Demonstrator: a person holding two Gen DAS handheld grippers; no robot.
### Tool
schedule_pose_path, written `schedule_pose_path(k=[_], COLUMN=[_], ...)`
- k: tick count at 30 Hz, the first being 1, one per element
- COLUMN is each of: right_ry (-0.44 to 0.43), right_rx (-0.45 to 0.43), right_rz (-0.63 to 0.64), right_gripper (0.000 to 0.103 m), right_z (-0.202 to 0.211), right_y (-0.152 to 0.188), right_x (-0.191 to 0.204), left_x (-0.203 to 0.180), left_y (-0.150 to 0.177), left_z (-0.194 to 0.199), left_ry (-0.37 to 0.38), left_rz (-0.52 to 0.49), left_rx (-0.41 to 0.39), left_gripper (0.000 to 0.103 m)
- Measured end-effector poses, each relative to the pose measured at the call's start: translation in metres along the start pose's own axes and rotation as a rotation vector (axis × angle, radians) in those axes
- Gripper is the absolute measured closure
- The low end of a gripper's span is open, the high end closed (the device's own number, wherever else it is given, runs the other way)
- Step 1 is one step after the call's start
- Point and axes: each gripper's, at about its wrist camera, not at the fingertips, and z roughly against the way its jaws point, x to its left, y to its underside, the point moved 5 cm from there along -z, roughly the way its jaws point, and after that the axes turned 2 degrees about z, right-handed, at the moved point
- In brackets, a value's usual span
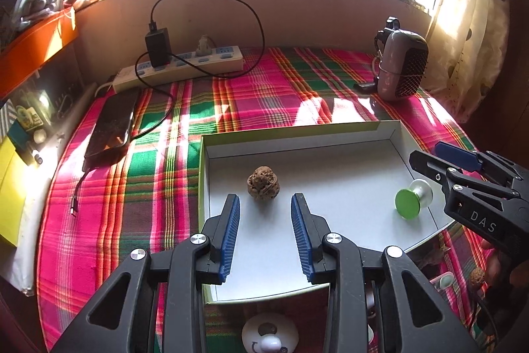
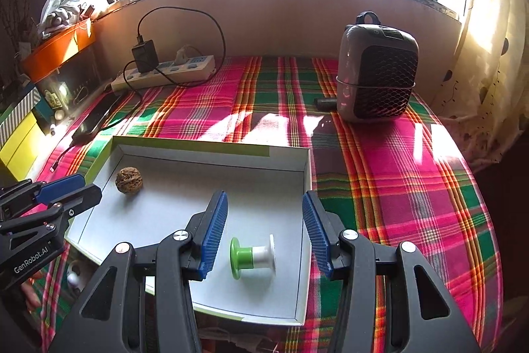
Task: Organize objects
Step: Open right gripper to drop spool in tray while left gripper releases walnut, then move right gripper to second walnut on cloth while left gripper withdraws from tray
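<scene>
Left wrist view: left gripper [image 1: 265, 204] hangs over the shallow box [image 1: 299, 134], jaws apart, nothing between them. Walnut [image 1: 263, 183] sits on the box floor just beyond the fingertips. Green-and-white spool [image 1: 410, 198] lies near the box's right wall, beside the right gripper [image 1: 429, 161].

Right wrist view: right gripper [image 2: 264, 204] jaws apart, empty; spool [image 2: 253, 257] lies on its side below them, untouched. Walnut [image 2: 129, 180] rests at far left. Checked cloth [image 2: 396, 174] covers the table.

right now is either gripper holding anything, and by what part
Nothing is held. The left gripper stands open short of the walnut; the right gripper is open above the spool.
</scene>
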Motion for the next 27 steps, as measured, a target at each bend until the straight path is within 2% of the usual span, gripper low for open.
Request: schedule_pose_path(k=[9, 21, 27], right_ry=[0.004, 0.052, 0.085], right_rx=[-0.045, -0.080, -0.071], right_rz=[-0.013, -0.058, -0.110], right_gripper=[0.055, 0.054, 0.054], right_z=[0.032, 0.079, 0.093], right_y=[0.014, 0.046, 0.069], right_x=[-0.004, -0.039, -0.061], left_x=[0.002, 0.019, 0.029], left_y=[0.018, 0.042, 0.058], left_z=[0.022, 0.044, 0.048], left_ry=[0.004, 0.007, 0.017], left_rz=[0.007, 0.056, 0.089], left_rx=[-0.024, -0.040, -0.034], left_gripper=[0.073, 0.073, 0.073])
